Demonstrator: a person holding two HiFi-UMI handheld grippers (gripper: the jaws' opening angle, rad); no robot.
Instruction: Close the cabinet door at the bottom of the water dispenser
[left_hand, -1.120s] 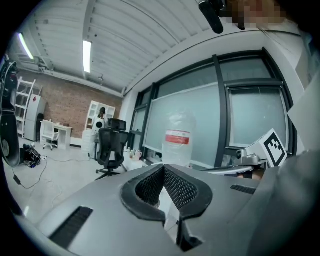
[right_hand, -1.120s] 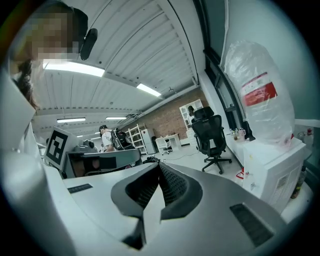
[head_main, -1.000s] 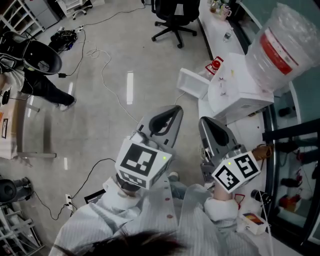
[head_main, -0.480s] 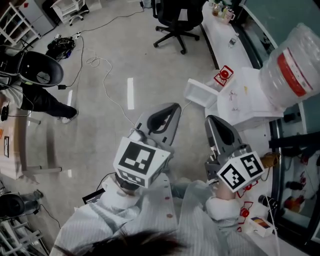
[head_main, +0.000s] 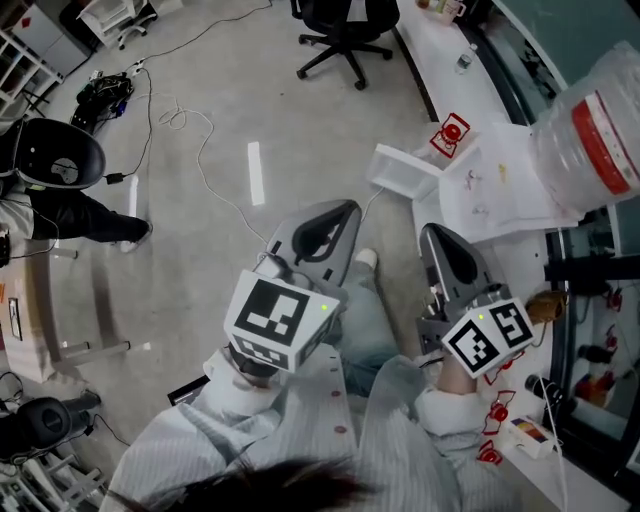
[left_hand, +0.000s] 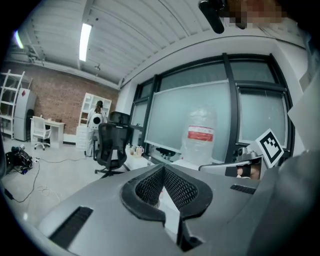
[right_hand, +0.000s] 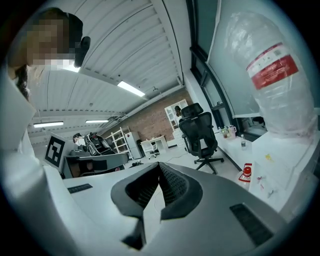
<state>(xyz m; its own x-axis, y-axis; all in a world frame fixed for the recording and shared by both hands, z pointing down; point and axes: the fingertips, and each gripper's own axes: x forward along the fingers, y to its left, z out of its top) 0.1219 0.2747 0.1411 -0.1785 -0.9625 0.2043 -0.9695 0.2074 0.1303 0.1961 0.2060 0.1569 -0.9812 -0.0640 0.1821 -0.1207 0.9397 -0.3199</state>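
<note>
The water dispenser (head_main: 510, 190) stands at the right with a clear bottle (head_main: 600, 130) on top. Low at its left side a white door panel (head_main: 402, 172) hangs out over the floor. My left gripper (head_main: 345, 210) is shut on nothing and points toward that panel, a short way off. My right gripper (head_main: 432, 235), also shut and empty, sits just below the dispenser's white body. In the left gripper view the shut pads (left_hand: 164, 170) aim at the bottle (left_hand: 200, 137). In the right gripper view the bottle (right_hand: 272, 80) towers to the right of the gripper (right_hand: 160, 167).
A black office chair (head_main: 345, 35) stands at the top by a long white counter (head_main: 440, 40). Cables (head_main: 200, 130) trail over the floor. A seated person (head_main: 60, 190) is at the far left. A small red and white item (head_main: 452, 133) sits by the dispenser.
Both grippers have advanced with the person toward the dispenser, and the door panel is now nearer the left tips. A leg and shoe now show between the grippers. Both jaws stayed shut.
</note>
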